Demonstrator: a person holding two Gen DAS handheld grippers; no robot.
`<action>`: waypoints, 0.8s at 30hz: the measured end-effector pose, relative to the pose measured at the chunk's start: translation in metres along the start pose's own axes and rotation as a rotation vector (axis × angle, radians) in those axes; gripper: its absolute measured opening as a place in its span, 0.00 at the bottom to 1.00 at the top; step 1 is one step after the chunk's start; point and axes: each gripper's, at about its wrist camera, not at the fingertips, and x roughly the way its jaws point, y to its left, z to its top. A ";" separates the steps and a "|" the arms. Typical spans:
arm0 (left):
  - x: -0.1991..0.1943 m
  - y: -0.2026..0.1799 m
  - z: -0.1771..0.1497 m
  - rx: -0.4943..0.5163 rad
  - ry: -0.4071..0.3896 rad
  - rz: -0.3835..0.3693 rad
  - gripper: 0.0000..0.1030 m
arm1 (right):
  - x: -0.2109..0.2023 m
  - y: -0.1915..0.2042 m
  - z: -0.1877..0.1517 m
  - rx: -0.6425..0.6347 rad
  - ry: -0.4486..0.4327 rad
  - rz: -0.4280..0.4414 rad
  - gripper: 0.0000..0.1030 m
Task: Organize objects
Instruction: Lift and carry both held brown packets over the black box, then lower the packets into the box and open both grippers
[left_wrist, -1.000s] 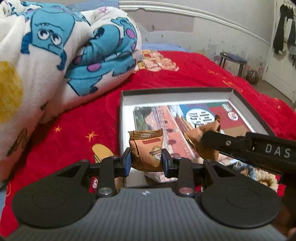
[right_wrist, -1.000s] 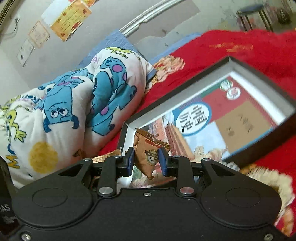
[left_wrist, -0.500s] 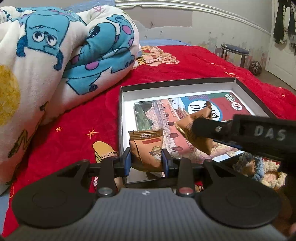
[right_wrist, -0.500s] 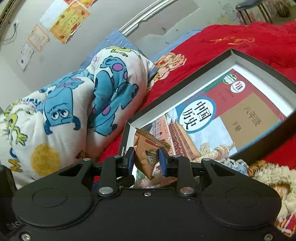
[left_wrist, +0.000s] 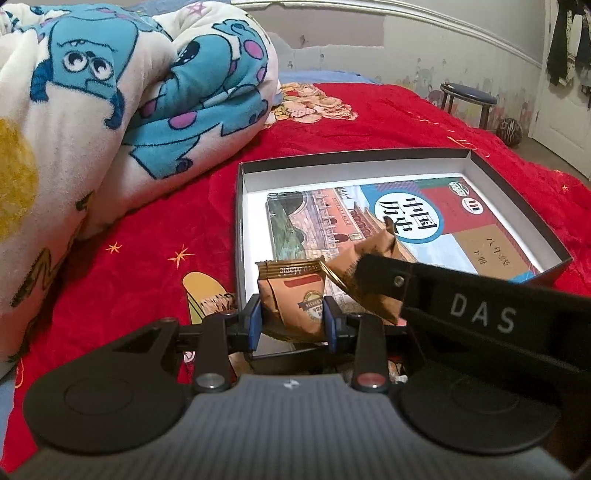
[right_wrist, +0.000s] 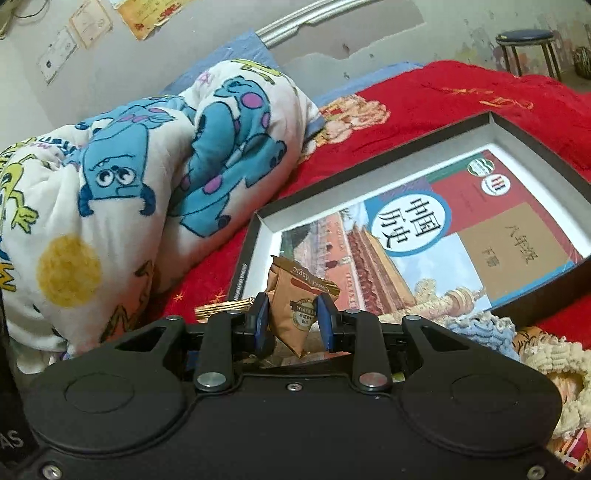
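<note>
Black left tool and right tool, blue pads, silver screws.

The right gripper pinches a tan snack packet between its blue pads, the packet tilted with its crimped top leaning left. Just beyond it a shallow dark box lies on the red bedspread, holding a textbook flat inside. A cartoon blanket is heaped on the left. A crocheted piece lies near the box's near edge on the right. A stool stands far right.
</note>
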 end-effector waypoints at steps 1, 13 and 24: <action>0.000 0.000 0.000 -0.001 0.002 -0.002 0.38 | 0.001 -0.003 0.000 0.015 0.007 -0.003 0.27; 0.004 0.000 -0.001 -0.002 0.017 -0.004 0.38 | 0.009 -0.023 -0.003 0.098 0.041 0.015 0.27; 0.003 -0.001 0.000 0.040 0.027 -0.002 0.42 | 0.006 -0.017 -0.006 0.065 0.026 -0.004 0.27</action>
